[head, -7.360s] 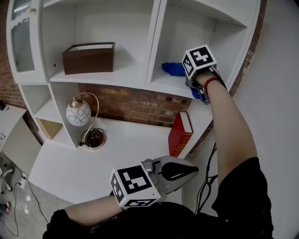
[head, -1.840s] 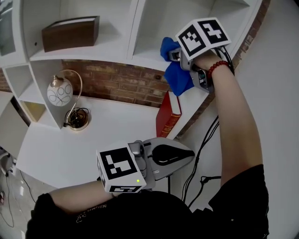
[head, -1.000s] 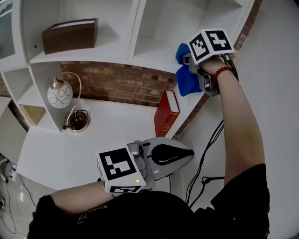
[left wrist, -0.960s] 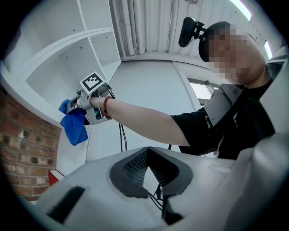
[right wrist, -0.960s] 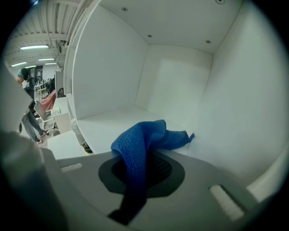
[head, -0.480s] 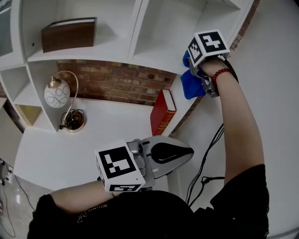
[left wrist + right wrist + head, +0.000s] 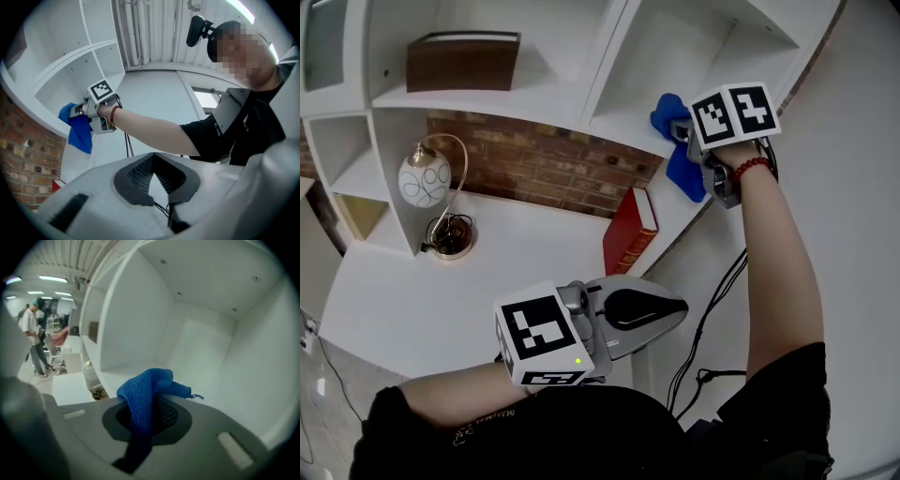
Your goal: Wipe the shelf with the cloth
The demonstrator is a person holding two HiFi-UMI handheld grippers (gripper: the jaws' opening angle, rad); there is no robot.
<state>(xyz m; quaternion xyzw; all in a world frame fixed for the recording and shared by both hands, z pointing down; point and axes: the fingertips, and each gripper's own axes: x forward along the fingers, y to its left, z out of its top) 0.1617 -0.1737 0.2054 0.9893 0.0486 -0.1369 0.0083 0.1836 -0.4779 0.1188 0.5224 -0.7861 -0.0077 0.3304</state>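
Shelf [image 7: 623,117] unit stood over the worktop's [image 7: 487,281] back edge. Brown box [image 7: 461,64] sat on its left board. Red book [image 7: 628,234] leaned at the worktop's back right corner, and the lamp [image 7: 425,178] stood near its back left corner. We saw the right gripper [image 7: 149,414] clenched on the blue cloth [image 7: 682,167], which was bunched on the right board's front lip and hung over it. Left gripper [image 7: 673,307] hovered by the worktop's front right corner, jaws closed together on nothing.
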